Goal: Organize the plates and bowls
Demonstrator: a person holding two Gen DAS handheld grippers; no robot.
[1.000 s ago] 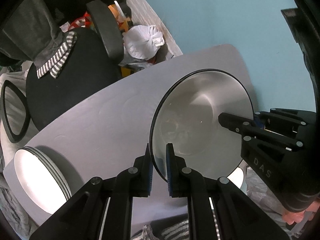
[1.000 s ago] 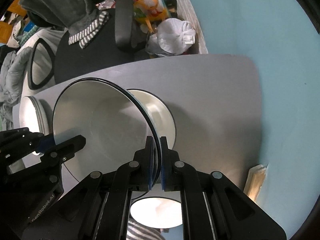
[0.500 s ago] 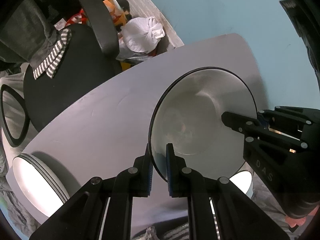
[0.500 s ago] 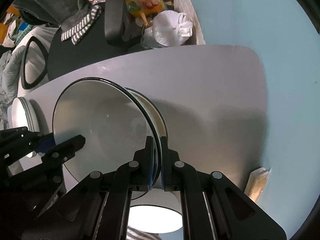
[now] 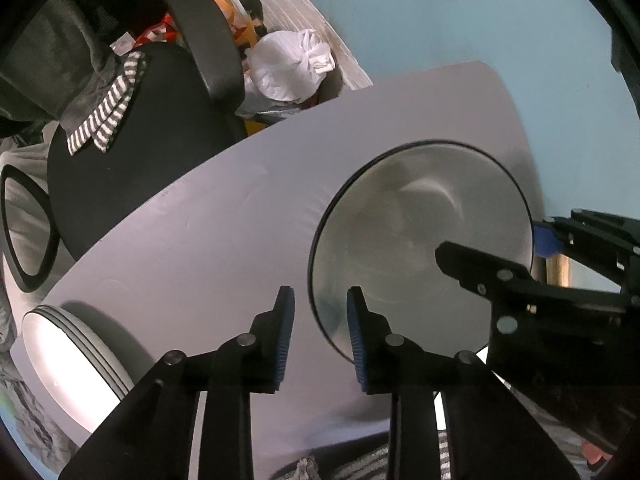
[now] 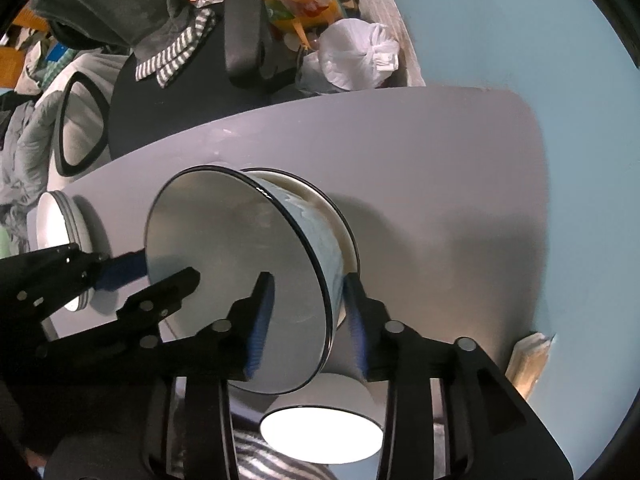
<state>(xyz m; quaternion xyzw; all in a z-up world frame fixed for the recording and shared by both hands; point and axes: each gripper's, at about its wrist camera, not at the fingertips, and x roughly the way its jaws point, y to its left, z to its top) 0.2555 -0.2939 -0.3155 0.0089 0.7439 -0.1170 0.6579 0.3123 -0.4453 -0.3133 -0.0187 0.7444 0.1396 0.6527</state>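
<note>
On a grey tabletop (image 5: pixel 208 240), both grippers' fingers are opening around the rim of a large black-rimmed white bowl (image 5: pixel 420 240), pads clear of it. Only the right wrist view shows it nested in a second bowl (image 6: pixel 344 232); the left gripper (image 5: pixel 320 336) straddles one rim edge, the right gripper (image 6: pixel 308 320) the other.

A: How is the light?
B: Dim indoors; soft shadows lie on the bench (image 6: pixel 440 152), and the small bowl (image 6: pixel 320 428) glares white.
A: Sharpness?
B: The large bowl (image 5: pixel 420 240) is motion-blurred; fisheye bends and darkens the edges.
</note>
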